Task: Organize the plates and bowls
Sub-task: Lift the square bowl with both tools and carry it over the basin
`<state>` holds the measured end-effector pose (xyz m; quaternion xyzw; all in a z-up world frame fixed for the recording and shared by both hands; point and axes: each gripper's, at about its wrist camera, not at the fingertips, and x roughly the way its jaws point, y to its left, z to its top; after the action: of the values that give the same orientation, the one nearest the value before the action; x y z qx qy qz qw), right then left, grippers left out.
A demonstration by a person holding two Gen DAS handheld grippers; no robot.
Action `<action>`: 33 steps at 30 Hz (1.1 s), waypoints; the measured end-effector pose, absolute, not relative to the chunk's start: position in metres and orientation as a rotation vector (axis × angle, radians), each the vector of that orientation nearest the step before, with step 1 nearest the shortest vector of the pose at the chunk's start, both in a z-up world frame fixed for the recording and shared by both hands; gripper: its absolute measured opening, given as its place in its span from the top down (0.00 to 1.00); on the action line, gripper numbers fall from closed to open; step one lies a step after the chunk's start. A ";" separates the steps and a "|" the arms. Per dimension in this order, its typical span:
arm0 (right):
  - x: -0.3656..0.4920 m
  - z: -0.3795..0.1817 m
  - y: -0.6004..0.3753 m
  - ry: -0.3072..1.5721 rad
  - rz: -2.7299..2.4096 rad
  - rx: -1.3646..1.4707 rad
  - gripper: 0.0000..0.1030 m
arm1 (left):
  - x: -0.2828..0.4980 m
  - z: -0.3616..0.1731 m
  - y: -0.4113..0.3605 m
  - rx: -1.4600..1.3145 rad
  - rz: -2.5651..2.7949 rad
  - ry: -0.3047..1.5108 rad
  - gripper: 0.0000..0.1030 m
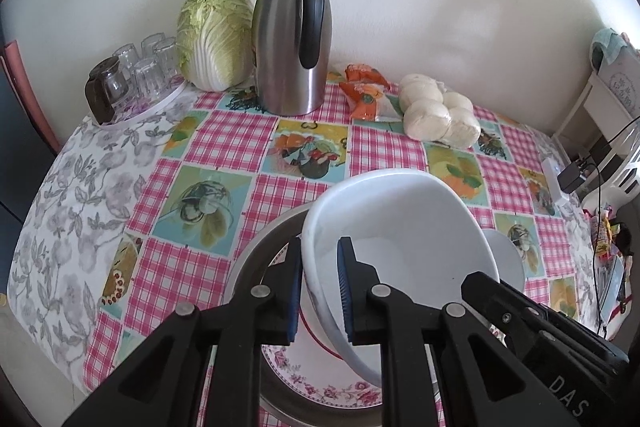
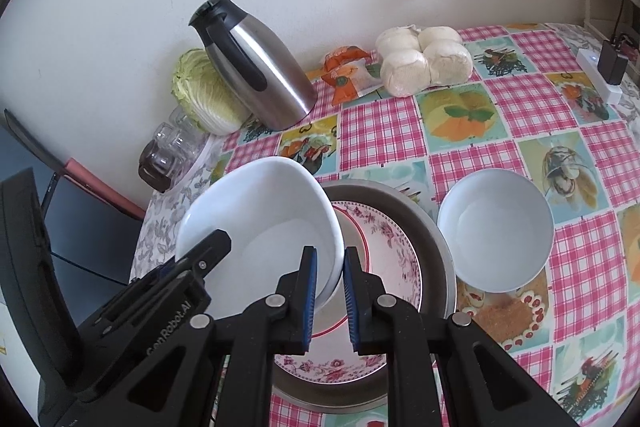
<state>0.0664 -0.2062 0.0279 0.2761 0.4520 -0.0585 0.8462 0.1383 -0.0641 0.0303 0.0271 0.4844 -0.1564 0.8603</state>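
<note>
From the left wrist, the left tongs [image 1: 319,287] sit nearest, pinching the left rim of a tilted white bowl [image 1: 404,227], one blue pad inside and one outside. The bowl hangs above a floral plate [image 1: 320,387] that lies in a metal basin [image 1: 256,251] on the bench [image 1: 224,143]. The right tongs' black body [image 1: 532,323] enters at the near right. Far back stand a steel jug [image 1: 292,43], a cabbage [image 1: 216,35], upturned glasses [image 1: 148,67] on a tray and a bag of buns [image 1: 436,115].

From the right wrist, the right tongs [image 2: 330,291] pinch the same bowl's right rim [image 2: 338,251], the bowl tipped to the left over the floral plate [image 2: 396,243] and basin [image 2: 436,239]. A second white bowl [image 2: 496,231] rests upright on the bench just right of the basin. The left tongs' body [image 2: 168,291] shows at the near left.
</note>
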 end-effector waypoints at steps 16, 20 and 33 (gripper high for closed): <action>0.071 0.018 -0.204 0.986 -0.120 0.581 0.84 | 0.144 0.018 -0.061 0.042 -0.327 1.078 0.81; 0.071 0.017 -0.204 0.993 -0.121 0.582 0.84 | 0.144 0.019 -0.061 0.038 -0.328 1.077 0.79; 0.073 0.010 -0.205 1.017 -0.121 0.592 0.84 | 0.145 0.007 -0.065 0.045 -0.342 1.135 0.72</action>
<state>0.0730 -0.2052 0.0099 0.2788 0.4793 -0.0570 0.8302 0.1451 -0.0647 0.0067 0.0211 0.5347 -0.1610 0.8293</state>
